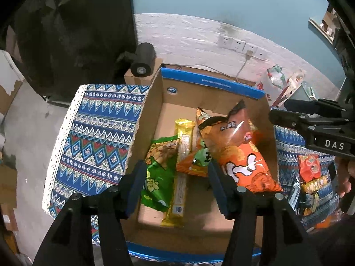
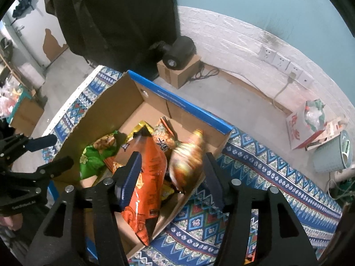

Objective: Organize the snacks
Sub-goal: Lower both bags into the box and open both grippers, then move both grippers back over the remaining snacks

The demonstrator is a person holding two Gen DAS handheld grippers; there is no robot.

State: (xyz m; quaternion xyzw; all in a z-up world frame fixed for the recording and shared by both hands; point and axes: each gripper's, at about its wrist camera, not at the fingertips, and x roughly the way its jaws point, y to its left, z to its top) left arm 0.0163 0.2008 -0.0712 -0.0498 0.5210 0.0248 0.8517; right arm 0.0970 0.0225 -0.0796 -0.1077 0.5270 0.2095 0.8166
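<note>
With both the left claw [image 1: 176, 176] and right claw [image 2: 172, 175] seen open and empty above the shallow brown cardboard box [image 1: 155, 102], the light, crinkly, slippery orange foil snack bag [image 1: 241, 155] lying inside is best pinched at a sealed end.

Open cardboard box [image 1: 155, 102], blue-edged rim, brown inside, sits on the patterned table cloth; all places below are relative to this box. Inside, by its left wall: green snack bag [image 1: 158, 173], lying flat. Just beside it toward the middle: long yellow wrapped bar [image 1: 180, 173], flat, lengthwise along the floor. Right of the bar: small orange-and-green packet [image 1: 195, 161], partly under a large orange bag [image 1: 241, 155] that leans tilted against the right wall. In the right wrist view a blurred orange-yellow packet [image 2: 188, 155] shows at the box's right wall. Outside, right of the box: several small snack packets [image 1: 310, 181] on the cloth.
</note>
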